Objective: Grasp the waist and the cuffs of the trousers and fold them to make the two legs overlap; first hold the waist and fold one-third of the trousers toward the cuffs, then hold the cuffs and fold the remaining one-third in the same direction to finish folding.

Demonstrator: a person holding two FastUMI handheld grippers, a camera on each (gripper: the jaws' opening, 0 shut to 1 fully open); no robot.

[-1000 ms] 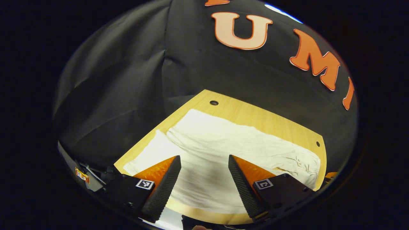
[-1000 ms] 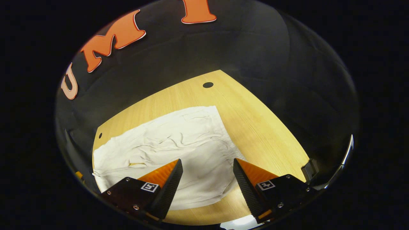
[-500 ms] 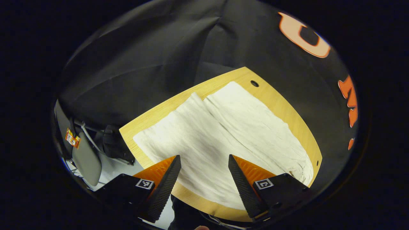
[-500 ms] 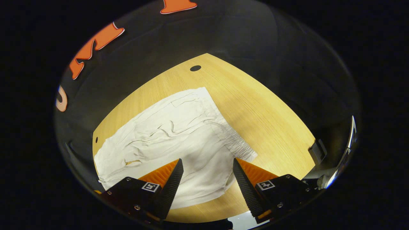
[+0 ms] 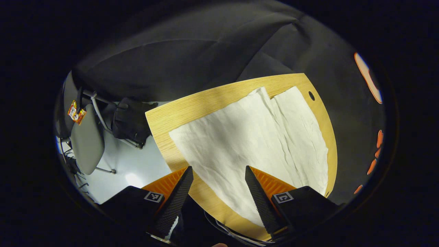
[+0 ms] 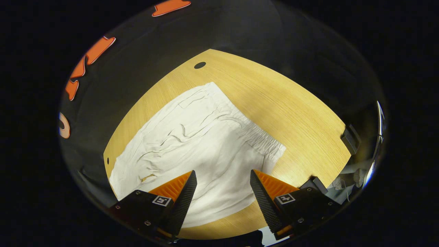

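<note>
The white, soft cloth trousers (image 5: 253, 144) are spread flat on the pale wooden table (image 6: 291, 103), both legs seen side by side, the gathered waist (image 6: 264, 144) at one end. Limp and light, they are best pinched at waist and cuff corners. The left gripper (image 5: 216, 192) and right gripper (image 6: 221, 195) are held spread apart, empty. Since a second ago, both views have been swung outward, towards the garment's ends

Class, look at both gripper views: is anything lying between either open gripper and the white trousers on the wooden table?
Nothing visible is. The left gripper and right gripper hang open above the trousers, spread flat on the table, with bare cloth between their fingers.
</note>
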